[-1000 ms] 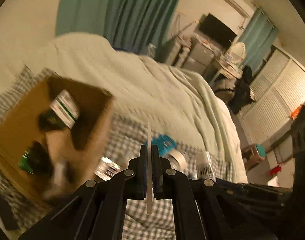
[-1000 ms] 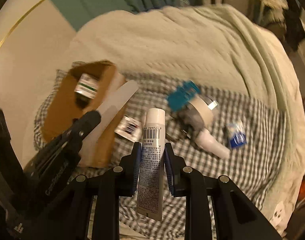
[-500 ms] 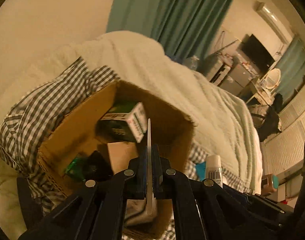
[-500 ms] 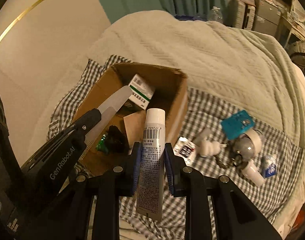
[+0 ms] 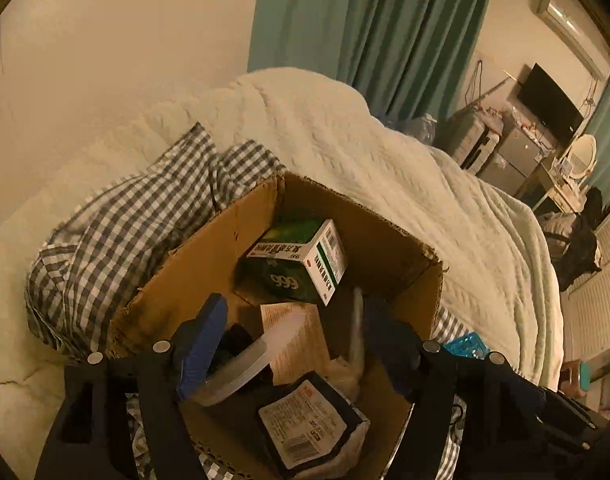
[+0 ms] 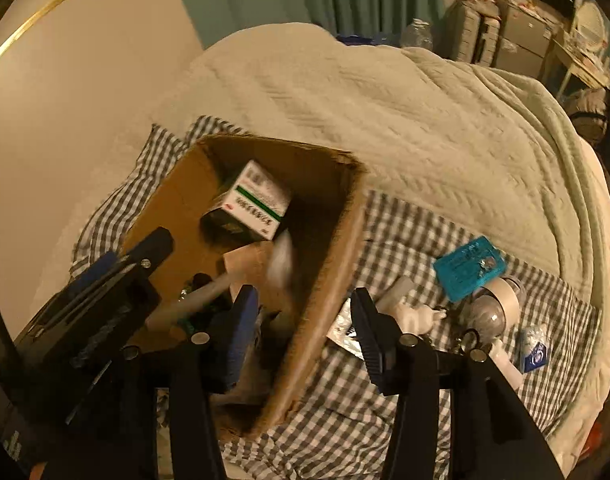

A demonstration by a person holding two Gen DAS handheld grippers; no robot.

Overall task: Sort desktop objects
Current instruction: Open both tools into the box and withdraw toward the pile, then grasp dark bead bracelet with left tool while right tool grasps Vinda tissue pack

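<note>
An open brown corrugated cardboard box (image 5: 209, 256) with ragged, torn rims sits on a grey-and-white checked cloth (image 6: 405, 240) spread over a cream quilted bedcover (image 6: 385, 112). Inside the box lie a glossy green-and-white carton (image 5: 301, 264), a flat translucent plastic strip (image 5: 241, 364), a blurred white tube (image 6: 281, 264) and a dark packet with a white printed label (image 5: 305, 420). The left gripper (image 5: 293, 344) hangs over the box mouth with its blue-padded jaws opening and nothing pressed between them; the strip it pinched upright half a second ago now lies loose in the box beside its left pad. The right gripper (image 6: 305, 328) straddles the box's near wall, its jaws likewise opening and bare of any load; the tube it clamped a moment ago has dropped out of them and shows as a pale smear inside the box. Still on the cloth to the right of the box are a teal rectangular blister card (image 6: 469, 268), a roll of white tape (image 6: 501, 300), a small white figurine (image 6: 417, 312) and a little blue-and-white sachet (image 6: 535, 348).
</note>
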